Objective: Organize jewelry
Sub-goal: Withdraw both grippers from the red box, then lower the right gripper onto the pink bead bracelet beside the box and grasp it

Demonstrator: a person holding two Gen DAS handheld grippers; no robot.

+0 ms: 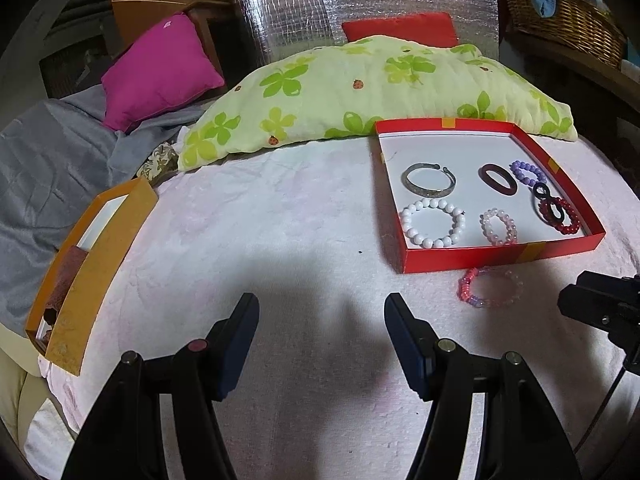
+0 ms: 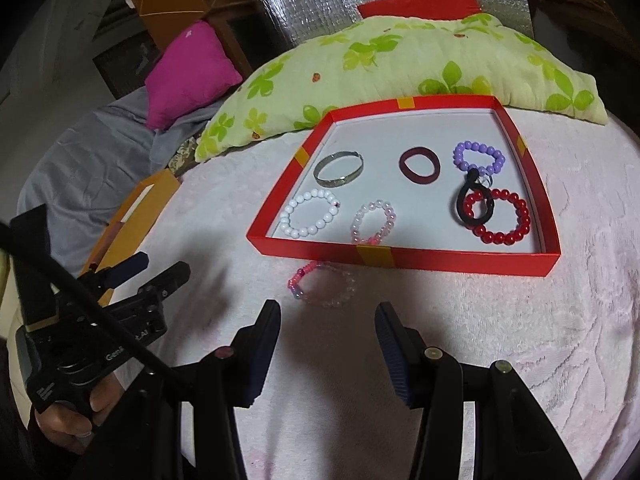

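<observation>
Red tray (image 2: pixel 460 261) holds seven bracelets (black loop overlaps red beads). Pink-clear bracelet (image 2: pixel 323 284) on blanket just outside tray's near edge. Left gripper (image 1: pixel 322 308), right gripper (image 2: pixel 327 312): both spread, empty, low over blanket.

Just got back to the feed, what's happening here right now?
A person is sorting bracelets into a red tray on a pink blanket. Seven pieces already lie inside. One pink and clear bead bracelet is on the blanket just outside the tray's near wall. The right hand-held gripper hovers open just short of it; the left hand-held gripper is open and empty.
</observation>
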